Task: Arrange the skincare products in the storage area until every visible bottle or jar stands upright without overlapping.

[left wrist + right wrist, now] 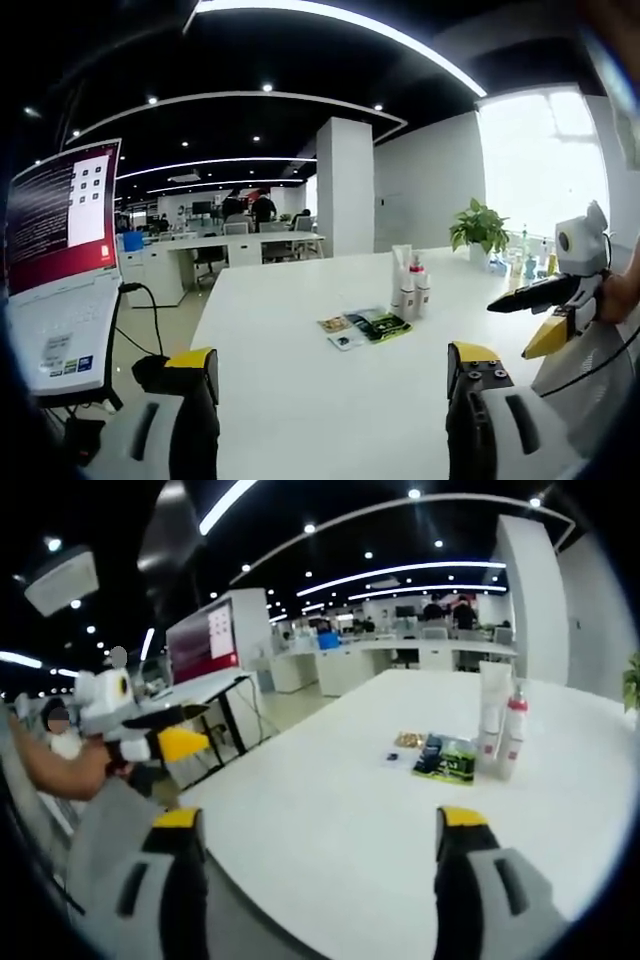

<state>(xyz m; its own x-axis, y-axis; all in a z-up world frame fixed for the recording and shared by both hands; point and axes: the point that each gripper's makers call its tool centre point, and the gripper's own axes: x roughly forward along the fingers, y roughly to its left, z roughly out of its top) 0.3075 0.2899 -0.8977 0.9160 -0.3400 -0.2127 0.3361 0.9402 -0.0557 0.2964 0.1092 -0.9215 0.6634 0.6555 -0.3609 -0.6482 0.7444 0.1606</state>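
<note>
Left gripper view: left gripper (pixel 335 400) spread wide with nothing between its yellow-tipped jaws, hovering over the long white table (pixel 290 400). Small cluster of upright white tubes and bottles (pixel 410 285) standing mid-table; flat dark-and-green sachets (pixel 365 326) lying just beside the cluster, nearer the camera. Nothing gripped, so arranging apparently not begun. Potted green plant (pixel 478 228) beyond the cluster. Red laptop screen (pixel 62 210) far off to the side, text too small to read.

Right gripper view: right gripper (pixel 320 880) likewise spread and empty. Cluster upright, sachets beside it; labels possibly printed, unreadable
</note>
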